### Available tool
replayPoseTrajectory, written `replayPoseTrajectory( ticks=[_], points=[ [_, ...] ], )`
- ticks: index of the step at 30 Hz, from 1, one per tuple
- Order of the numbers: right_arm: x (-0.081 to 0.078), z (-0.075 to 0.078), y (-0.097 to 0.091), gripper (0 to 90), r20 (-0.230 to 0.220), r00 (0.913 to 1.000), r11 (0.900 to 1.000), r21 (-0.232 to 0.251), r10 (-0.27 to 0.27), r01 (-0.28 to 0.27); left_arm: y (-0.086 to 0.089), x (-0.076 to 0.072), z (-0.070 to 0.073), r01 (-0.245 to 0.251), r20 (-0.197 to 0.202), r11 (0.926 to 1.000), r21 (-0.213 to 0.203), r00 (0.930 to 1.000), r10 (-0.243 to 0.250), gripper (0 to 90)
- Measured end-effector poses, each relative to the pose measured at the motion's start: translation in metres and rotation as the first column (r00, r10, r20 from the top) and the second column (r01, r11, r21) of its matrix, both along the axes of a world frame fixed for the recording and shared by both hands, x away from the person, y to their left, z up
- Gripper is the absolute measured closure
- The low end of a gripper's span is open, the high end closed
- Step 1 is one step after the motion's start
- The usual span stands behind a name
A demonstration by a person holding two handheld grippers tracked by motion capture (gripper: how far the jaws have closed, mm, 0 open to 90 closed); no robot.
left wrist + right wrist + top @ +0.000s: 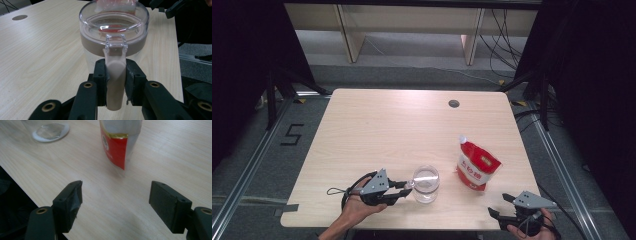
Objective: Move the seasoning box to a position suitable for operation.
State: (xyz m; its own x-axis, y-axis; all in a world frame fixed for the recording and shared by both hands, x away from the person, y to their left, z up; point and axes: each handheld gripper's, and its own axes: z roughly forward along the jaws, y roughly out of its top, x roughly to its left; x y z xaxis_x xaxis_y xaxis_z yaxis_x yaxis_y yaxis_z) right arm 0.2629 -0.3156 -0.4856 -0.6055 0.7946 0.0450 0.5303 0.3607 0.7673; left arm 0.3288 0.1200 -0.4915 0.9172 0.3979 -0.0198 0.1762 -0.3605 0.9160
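A clear jar (426,184) with a see-through lid (113,18) stands near the table's front edge. Its beige handle (115,82) sticks out toward my left gripper (403,190), which is shut on it, one pad (101,80) on each side. A red and white pouch (476,165) with a spout stands to the right of the jar, upright and leaning a little; its lower part (117,142) faces the right gripper view. My right gripper (501,206) hovers at the front right corner, open, with bare table between its fingers (70,202).
The wooden table (382,130) has a round cable hole (454,103) at the far side. The jar's base (50,131) appears at the upper left of the right gripper view. Table edges lie close to both hands; dark floor and rails surround it.
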Motion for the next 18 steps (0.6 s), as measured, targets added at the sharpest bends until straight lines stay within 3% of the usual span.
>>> replayPoseTrajectory(
  ticks=[3,6,7,8,9,10,11,18],
  points=[
    [0.0016,0.0000,-0.0002,27.4,0.022,0.9995,0.9997,-0.009,0.021,-0.021,0.0018,0.0017,0.0006,0.002,0.009,0.9999,0.012,1.0000,-0.002,72.5],
    [0.0003,0.0004,0.0019,27.4,0.006,0.9996,0.9996,-0.007,0.026,-0.026,0.0035,0.0028,0.0007,-0.001,0.015,0.9999,0.011,0.9999,0.001,72.2],
    [-0.0006,0.0009,0.0027,27.4,-0.002,0.9998,0.9998,-0.003,0.021,-0.021,0.0043,0.0027,0.0006,-0.004,0.000,1.0000,0.009,1.0000,0.004,72.0],
    [-0.0007,0.0015,0.0026,27.5,0.007,0.9997,0.9997,-0.007,0.025,-0.025,0.0054,0.0039,0.0008,-0.003,0.015,0.9999,0.014,0.9999,0.003,71.8],
    [-0.0011,0.0018,0.0034,27.4,0.013,0.9996,0.9996,0.001,0.027,-0.027,0.0057,0.0030,0.0002,-0.014,-0.007,0.9999,0.005,0.9999,0.014,71.4],
    [-0.0011,0.0025,0.0032,27.5,0.010,0.9993,0.9993,-0.004,0.037,-0.036,0.0075,0.0045,0.0007,-0.009,0.008,0.9997,0.021,0.9999,0.009,70.2],
    [-0.0012,0.0028,0.0034,27.5,0.022,0.9989,0.9992,-0.002,0.040,-0.040,0.0074,0.0033,0.0003,-0.019,-0.015,0.9998,0.005,0.9997,0.019,68.3],
    [-0.0046,0.0039,0.0072,29.4,0.026,0.9969,0.9972,0.011,0.074,-0.075,0.0106,-0.0011,0.0055,-0.057,-0.061,0.9980,-0.029,0.9966,0.055,44.5]
  ],
)
